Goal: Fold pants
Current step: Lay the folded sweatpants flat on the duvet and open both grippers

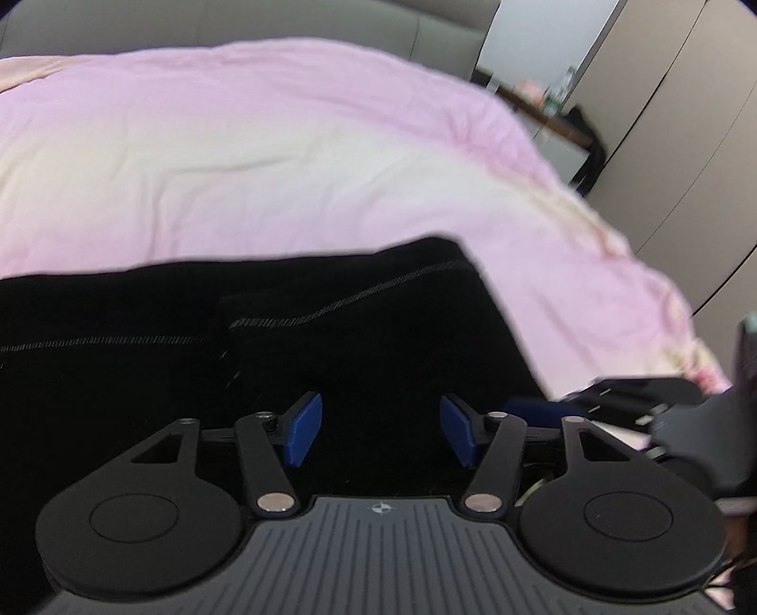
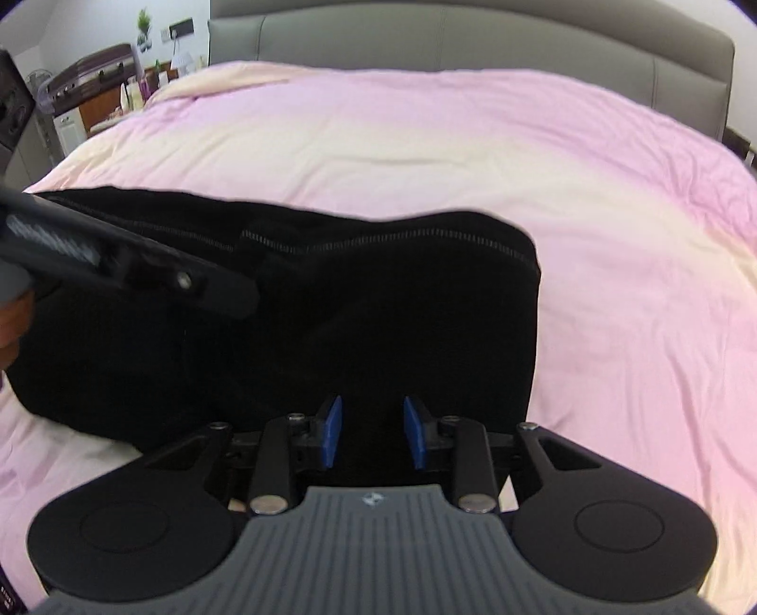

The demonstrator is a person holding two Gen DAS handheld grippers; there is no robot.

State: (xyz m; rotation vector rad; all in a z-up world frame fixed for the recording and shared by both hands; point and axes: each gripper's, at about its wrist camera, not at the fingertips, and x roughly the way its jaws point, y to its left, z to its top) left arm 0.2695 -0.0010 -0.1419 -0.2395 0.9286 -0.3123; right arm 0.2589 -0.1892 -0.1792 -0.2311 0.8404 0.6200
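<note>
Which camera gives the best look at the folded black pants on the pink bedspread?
The right wrist view: the folded black pants show nearly whole, stitched hem and right edge included. The left wrist view shows only their near part, cut off at left.

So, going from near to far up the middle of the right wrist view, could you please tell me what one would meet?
Right gripper → black pants → pink duvet → grey padded headboard.
</note>
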